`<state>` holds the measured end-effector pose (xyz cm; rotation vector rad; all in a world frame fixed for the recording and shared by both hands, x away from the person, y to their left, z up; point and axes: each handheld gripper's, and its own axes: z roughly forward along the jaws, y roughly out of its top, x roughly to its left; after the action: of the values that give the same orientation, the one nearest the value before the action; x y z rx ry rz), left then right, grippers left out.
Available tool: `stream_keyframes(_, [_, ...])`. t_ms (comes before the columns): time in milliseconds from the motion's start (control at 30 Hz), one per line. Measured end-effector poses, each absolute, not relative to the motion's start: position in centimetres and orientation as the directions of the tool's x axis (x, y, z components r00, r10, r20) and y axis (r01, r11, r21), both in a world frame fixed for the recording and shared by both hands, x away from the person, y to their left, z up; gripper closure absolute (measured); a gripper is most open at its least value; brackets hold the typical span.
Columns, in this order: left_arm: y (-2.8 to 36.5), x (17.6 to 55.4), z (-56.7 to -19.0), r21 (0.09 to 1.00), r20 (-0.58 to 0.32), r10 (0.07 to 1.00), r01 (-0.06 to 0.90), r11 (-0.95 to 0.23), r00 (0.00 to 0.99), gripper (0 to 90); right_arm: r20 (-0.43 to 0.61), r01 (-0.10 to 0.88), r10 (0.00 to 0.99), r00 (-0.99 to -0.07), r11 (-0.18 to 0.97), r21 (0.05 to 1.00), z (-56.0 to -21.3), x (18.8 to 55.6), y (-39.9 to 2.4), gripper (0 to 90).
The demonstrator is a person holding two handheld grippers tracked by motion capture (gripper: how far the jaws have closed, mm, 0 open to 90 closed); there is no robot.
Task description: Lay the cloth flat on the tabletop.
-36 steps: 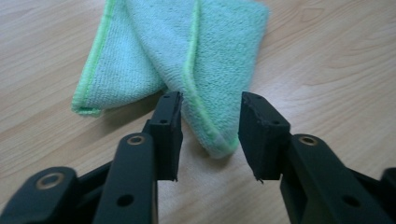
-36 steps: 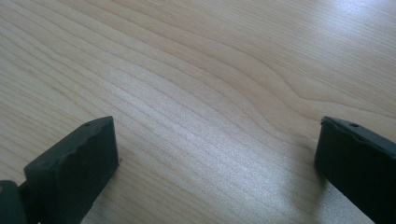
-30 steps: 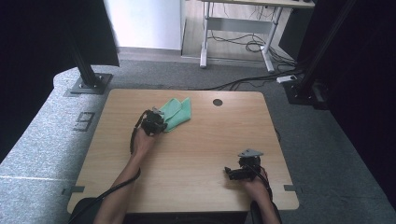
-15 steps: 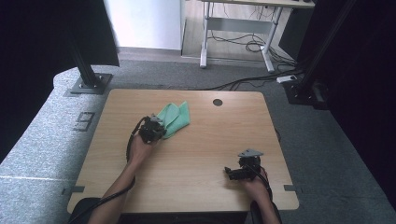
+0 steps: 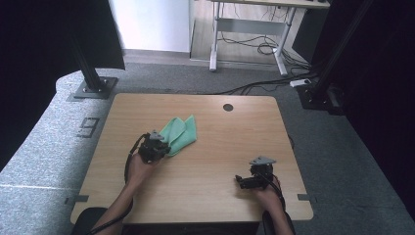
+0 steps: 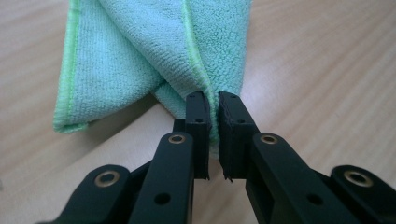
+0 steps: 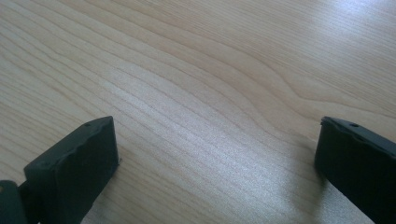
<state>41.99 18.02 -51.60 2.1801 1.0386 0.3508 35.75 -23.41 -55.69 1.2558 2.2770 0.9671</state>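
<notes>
A green microfibre cloth (image 5: pixel 181 133) lies bunched on the wooden table (image 5: pixel 220 142), left of centre. My left gripper (image 5: pixel 159 147) is shut on the cloth's near corner, and in the left gripper view the cloth (image 6: pixel 154 51) fans out from between the pads (image 6: pixel 212 135). Near the table's front right, my right gripper (image 5: pixel 241 180) rests low with its jaws pointing left. Seen from the right gripper view, the right gripper (image 7: pixel 215 154) stands open over bare wood with nothing between its fingers.
A round cable hole (image 5: pixel 228 107) sits near the table's far edge. Black stand bases (image 5: pixel 93 88) rest on the grey floor beyond the table, and a desk frame (image 5: pixel 244 34) with cables stands farther back.
My left gripper has dragged the cloth toward the near side and slightly right across the table. The right gripper has stayed where it was.
</notes>
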Motion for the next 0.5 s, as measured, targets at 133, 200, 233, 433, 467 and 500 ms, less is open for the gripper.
stream_keyframes(133, [18.5,40.5,-51.7,0.681,-0.050,0.763,0.581,-0.446,0.645,82.6,0.010,0.593,0.843,-0.537,0.369,0.716,-55.7,35.7,-23.4,0.0])
stream_keyframes(200, [18.8,39.7,-51.7,0.679,-0.048,0.764,0.582,-0.448,0.644,82.6,0.010,0.593,0.843,-0.537,0.369,0.716,-55.7,35.7,-23.4,0.0])
stream_keyframes(233, [19.0,39.2,-51.8,0.677,-0.052,0.764,0.585,-0.447,0.643,82.6,0.010,0.593,0.843,-0.537,0.369,0.716,-55.7,35.7,-23.4,0.0])
stream_keyframes(433, [19.6,38.2,-51.3,0.670,-0.080,0.764,0.602,-0.434,0.640,62.9,0.010,0.593,0.843,-0.537,0.369,0.716,-55.7,35.7,-23.4,0.0])
stream_keyframes(467, [19.6,38.2,-51.3,0.670,-0.080,0.764,0.602,-0.434,0.640,59.7,0.010,0.593,0.843,-0.537,0.369,0.716,-55.7,35.7,-23.4,0.0])
stream_keyframes(500, [19.5,38.3,-50.8,0.678,-0.082,0.762,0.596,-0.430,0.643,59.7,0.010,0.593,0.843,-0.538,0.370,0.716,-55.7,35.7,-23.4,0.0])
